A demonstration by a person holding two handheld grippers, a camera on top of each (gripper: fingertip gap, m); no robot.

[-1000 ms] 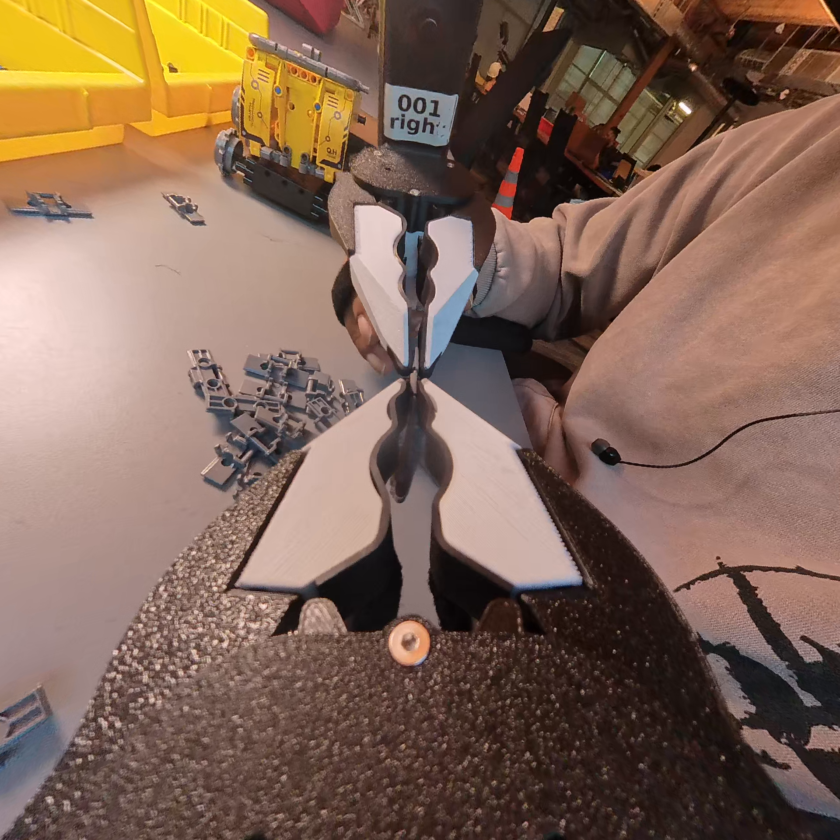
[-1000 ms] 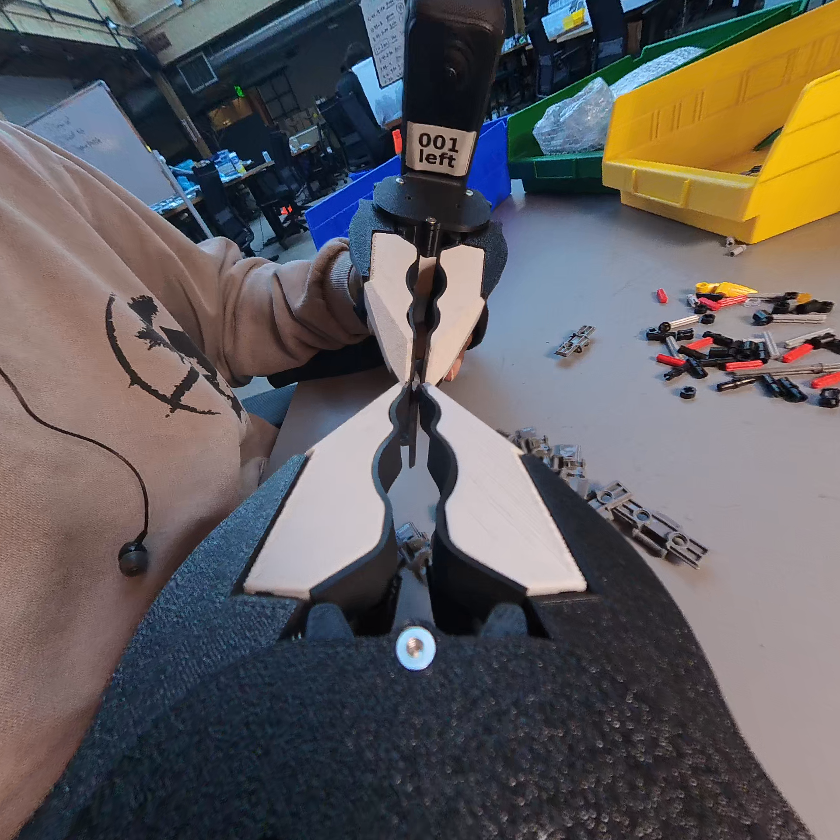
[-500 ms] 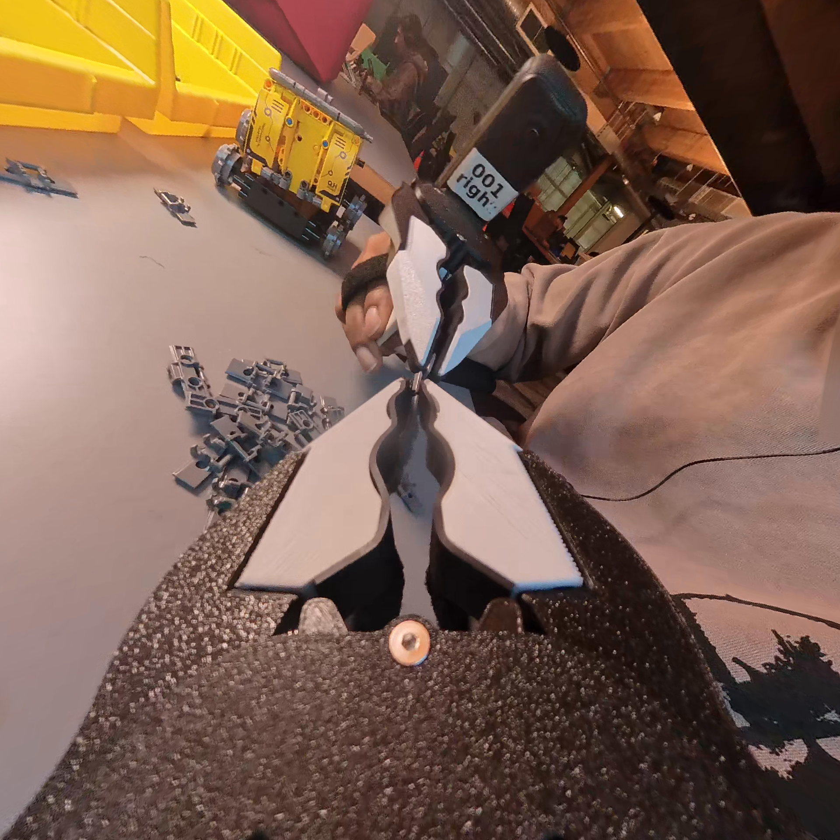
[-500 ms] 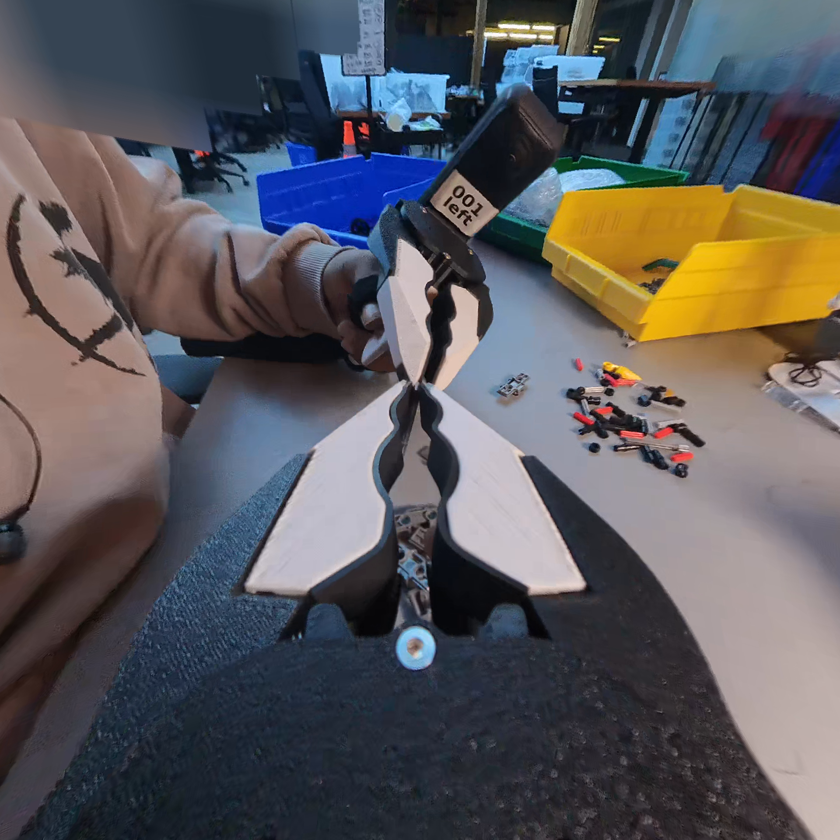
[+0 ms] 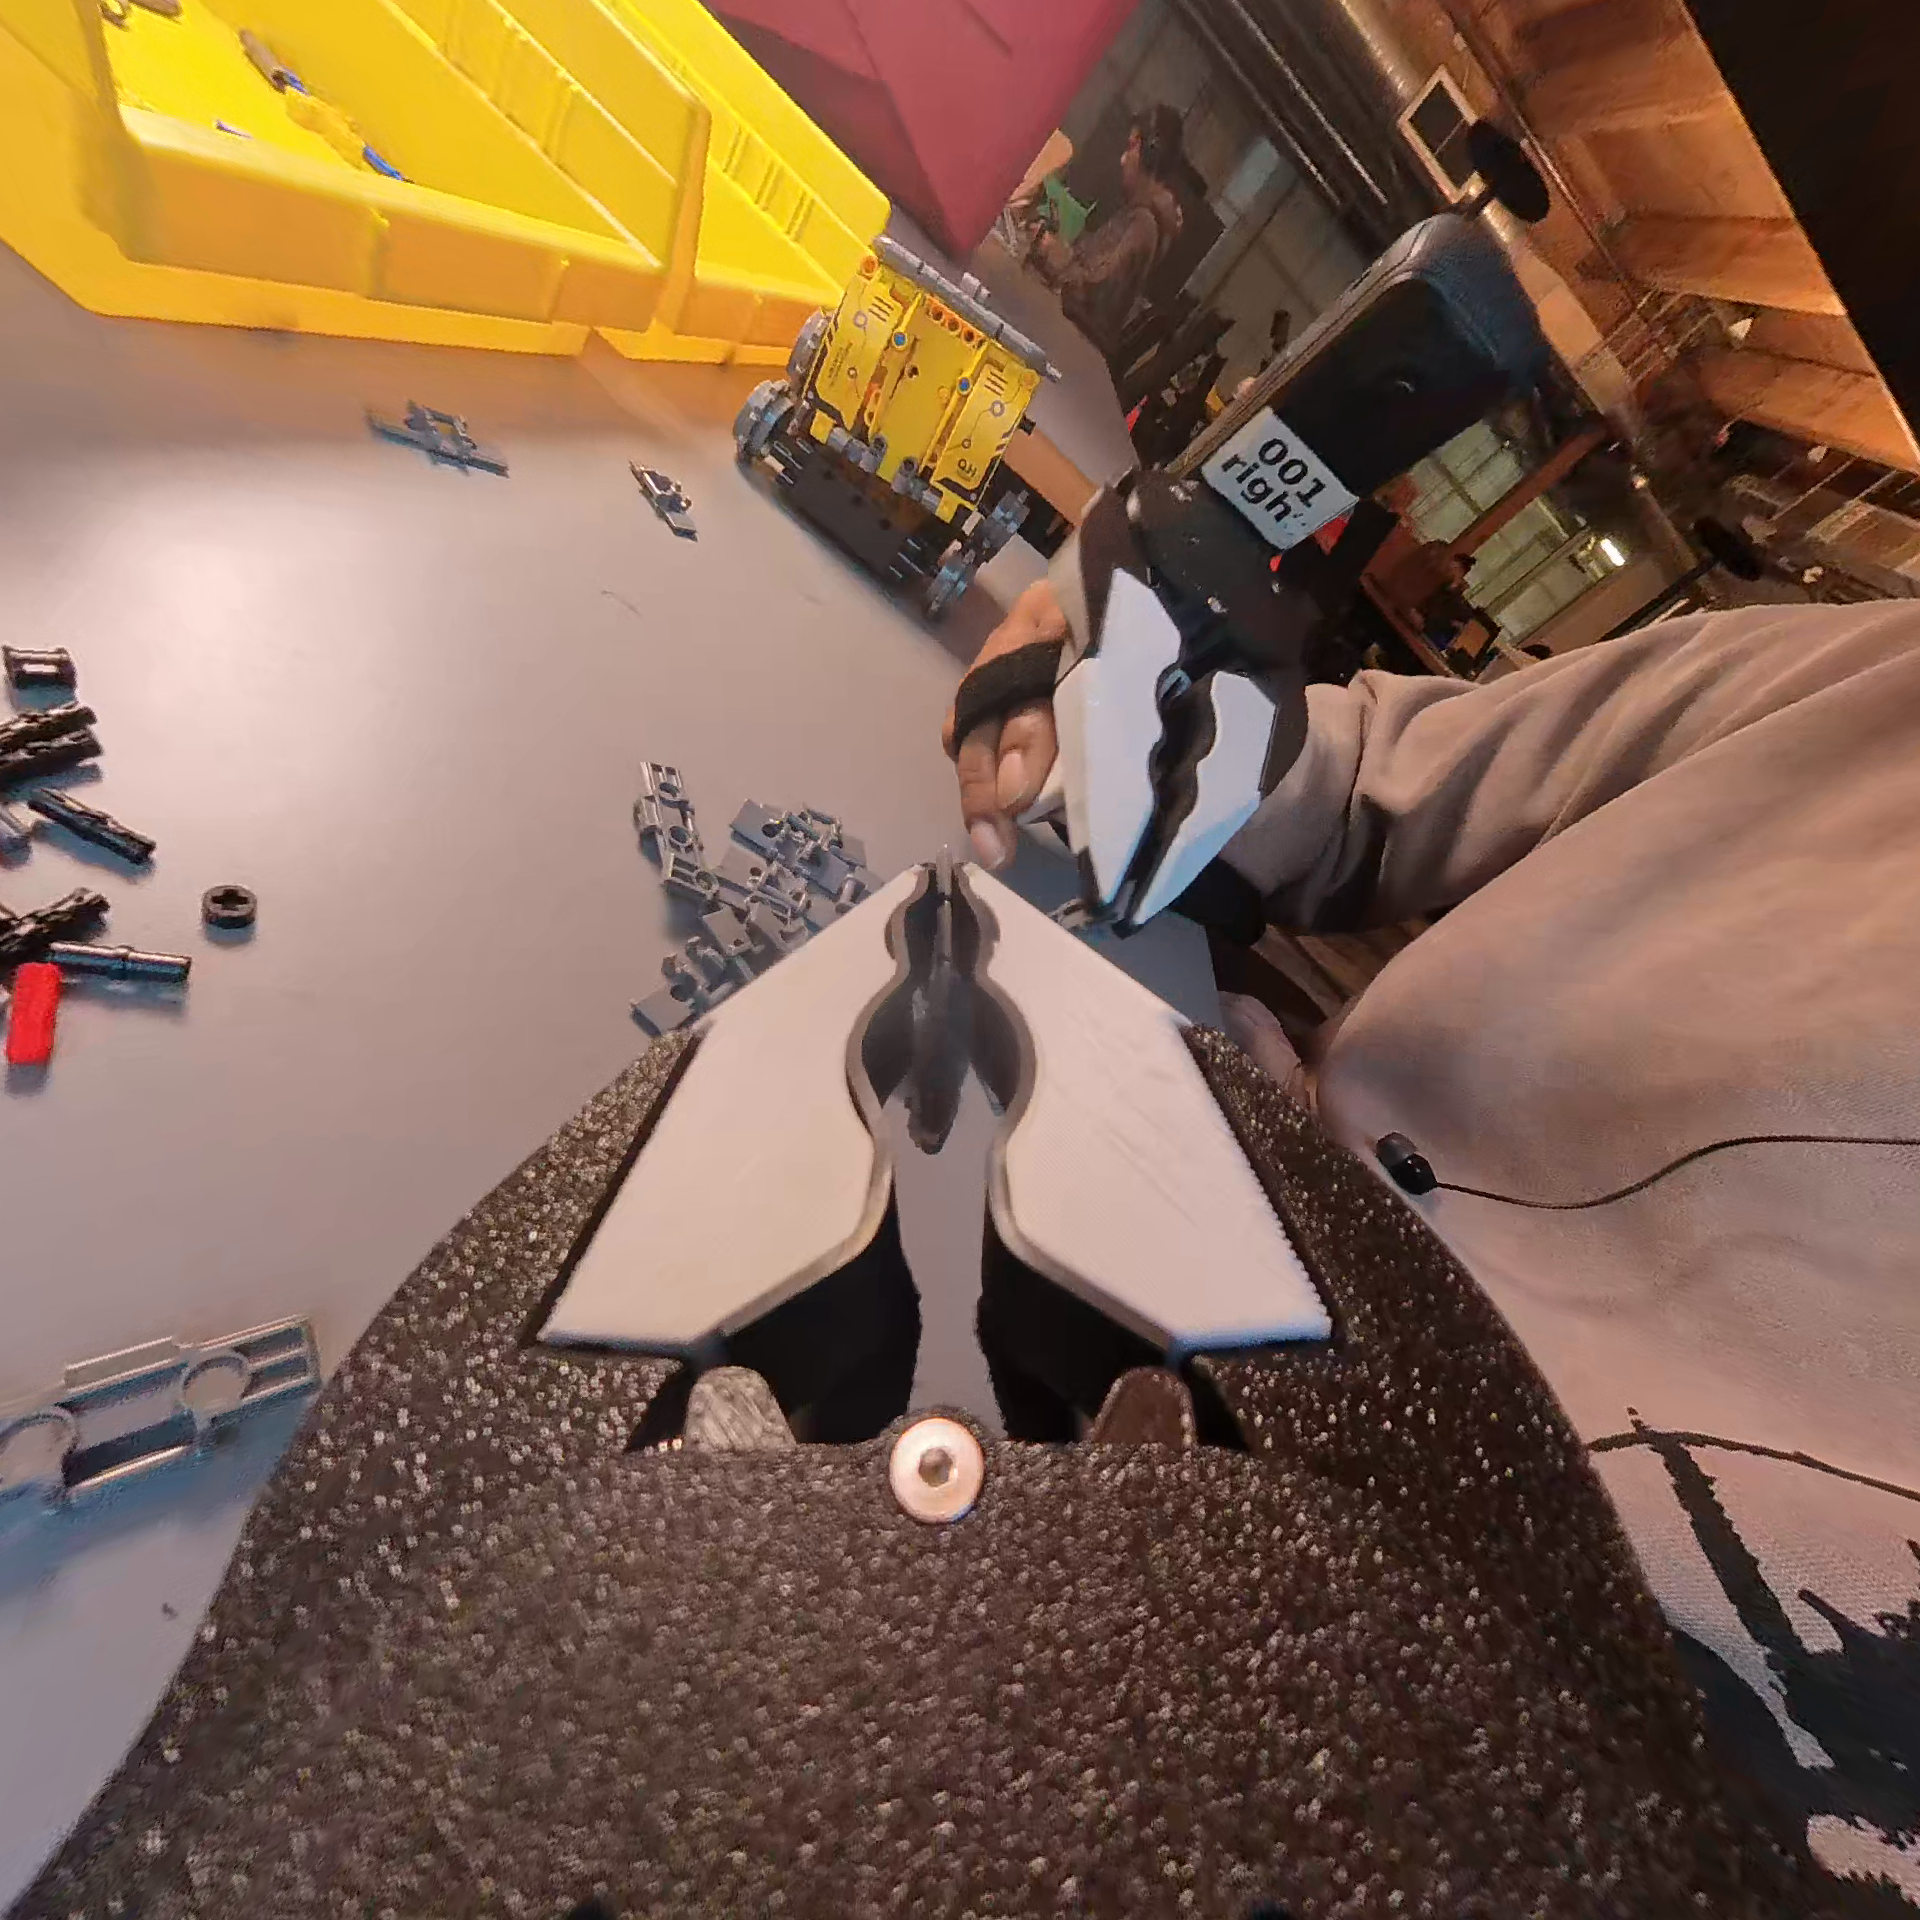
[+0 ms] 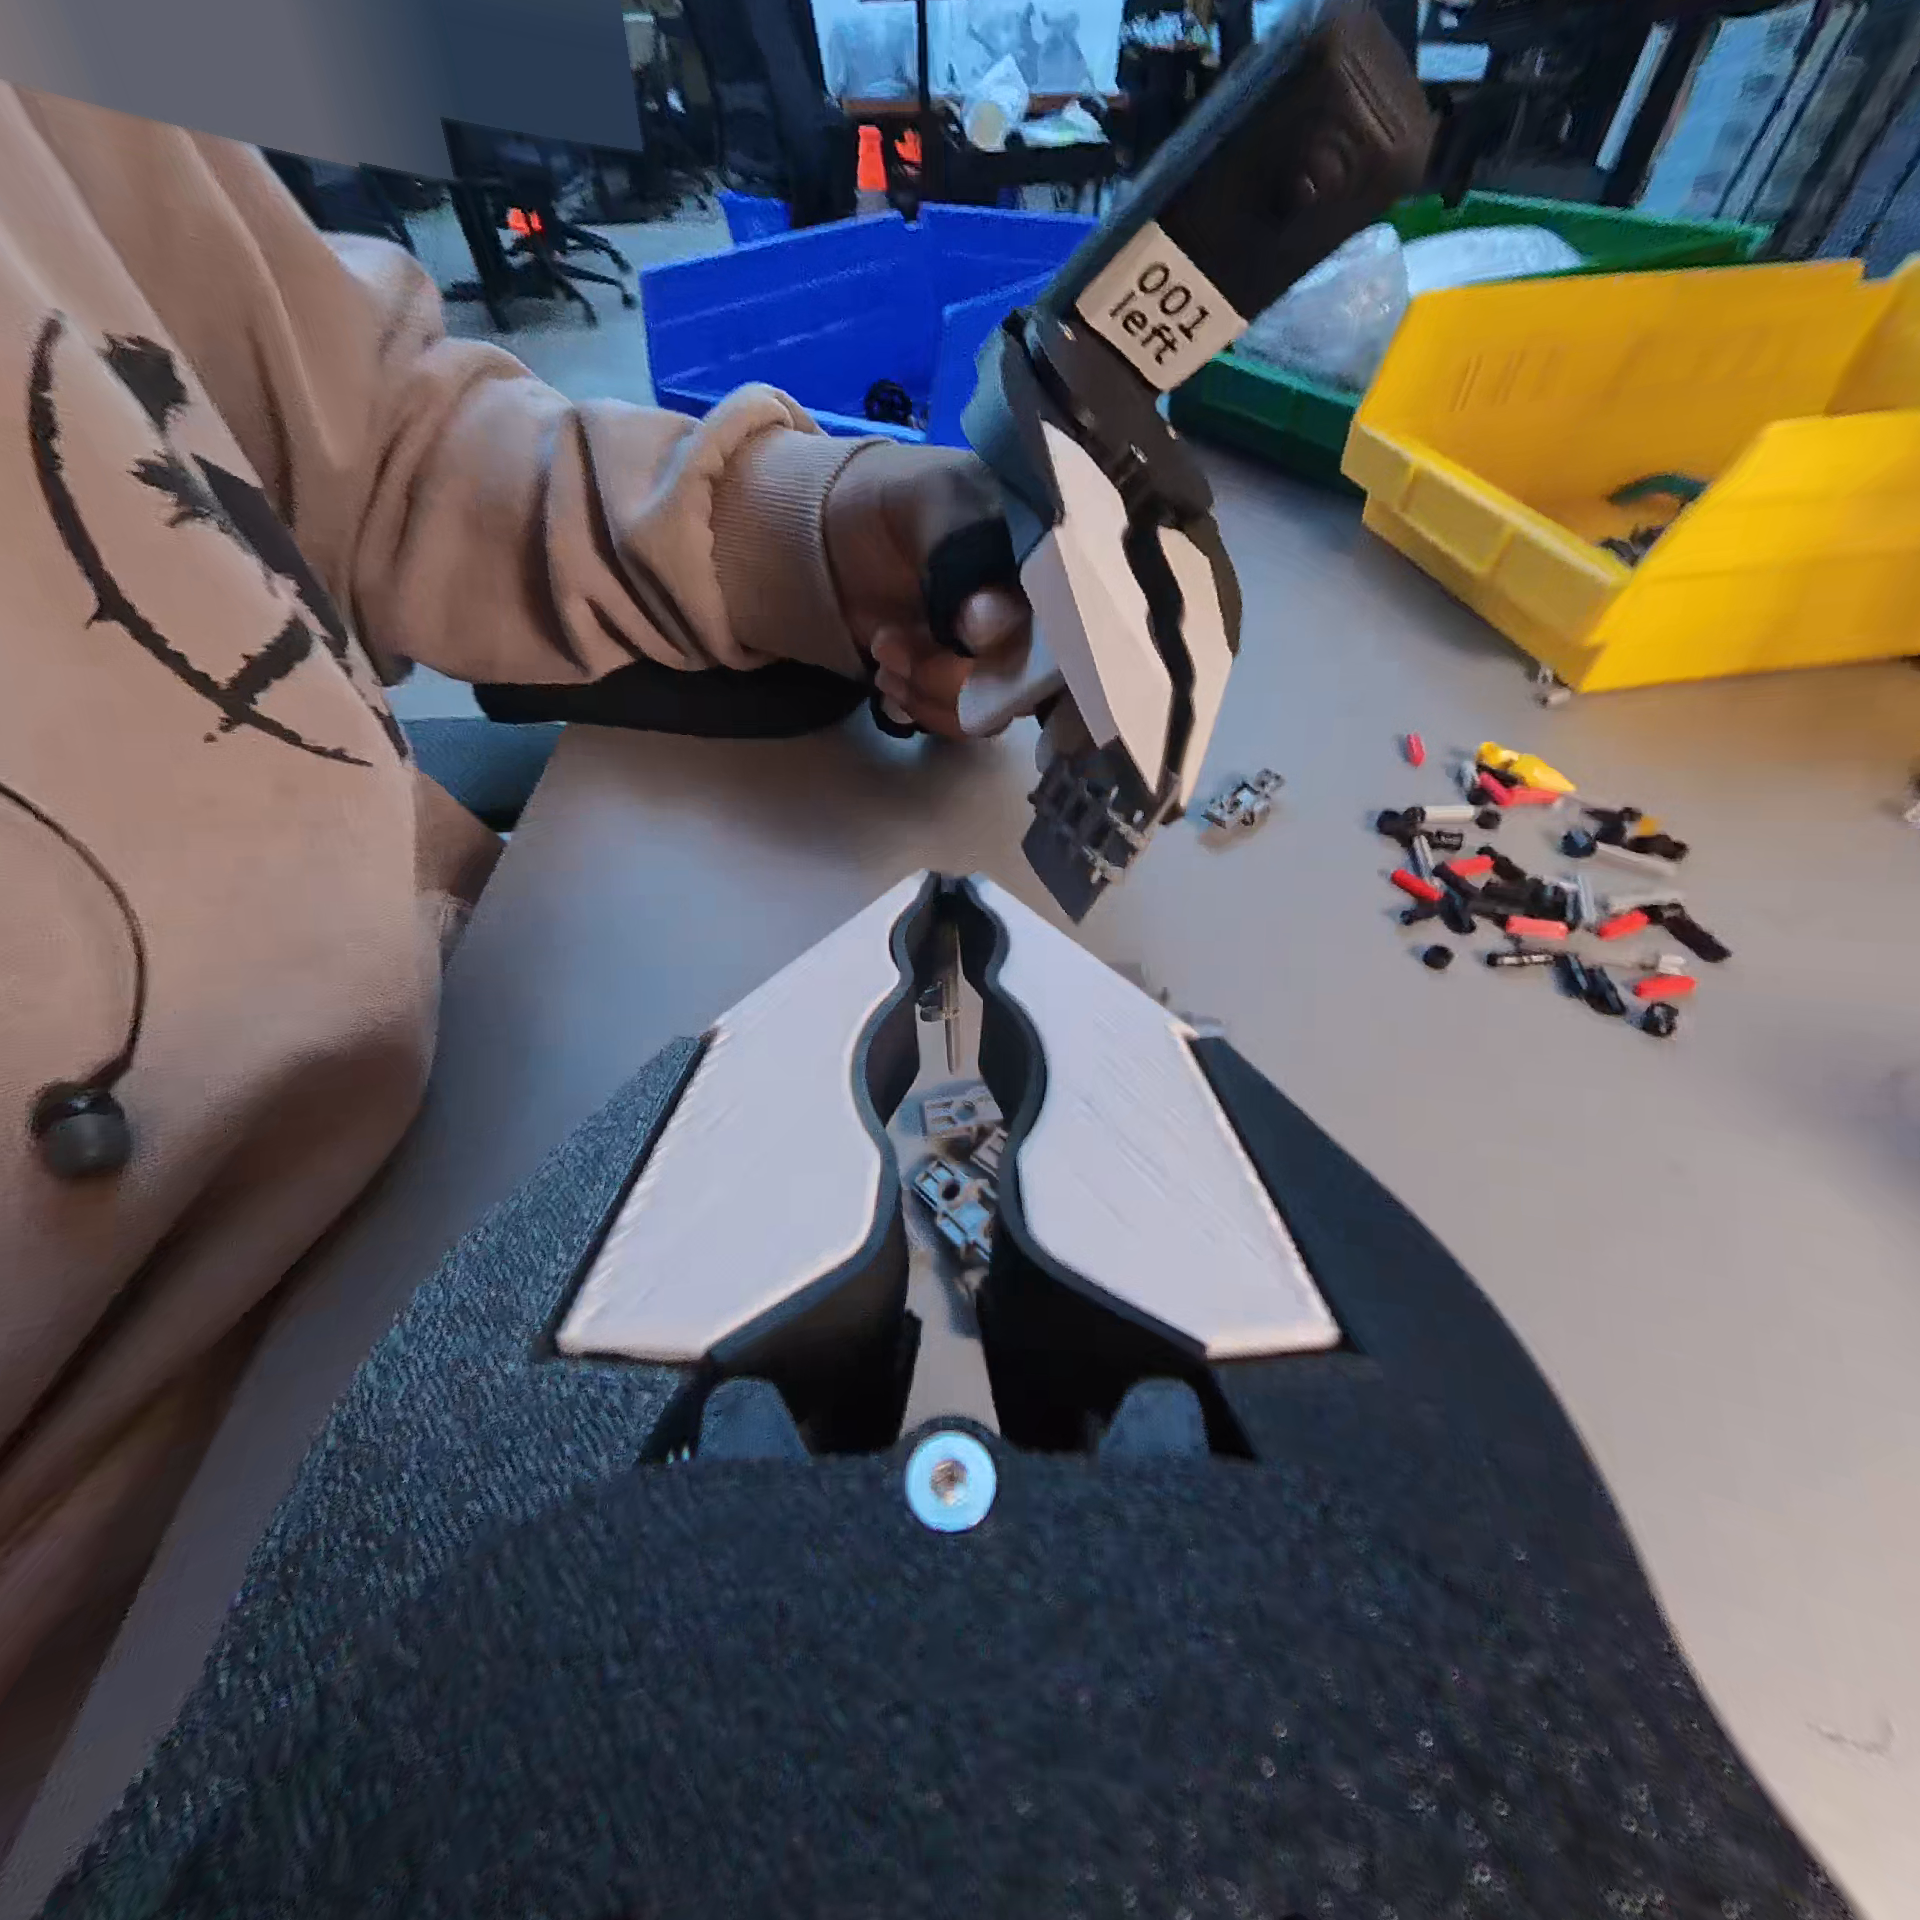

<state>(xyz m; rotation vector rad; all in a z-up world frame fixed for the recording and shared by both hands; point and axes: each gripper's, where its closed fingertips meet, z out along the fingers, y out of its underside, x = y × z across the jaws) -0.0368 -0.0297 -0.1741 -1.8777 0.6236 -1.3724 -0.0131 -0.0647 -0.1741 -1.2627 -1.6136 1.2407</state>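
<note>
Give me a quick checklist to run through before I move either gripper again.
1. Left gripper jaws shut on the dark grey link piece: ok.
2. Right gripper jaws shut on the thin grey piece: ok.
3. The two held pieces are apart, with a gap showing in the right wrist view: ok.
4. The held pieces are lined up with each other: cannot tell.
5. The pile of grey pieces on the table is clear of both grippers: ok.
</note>
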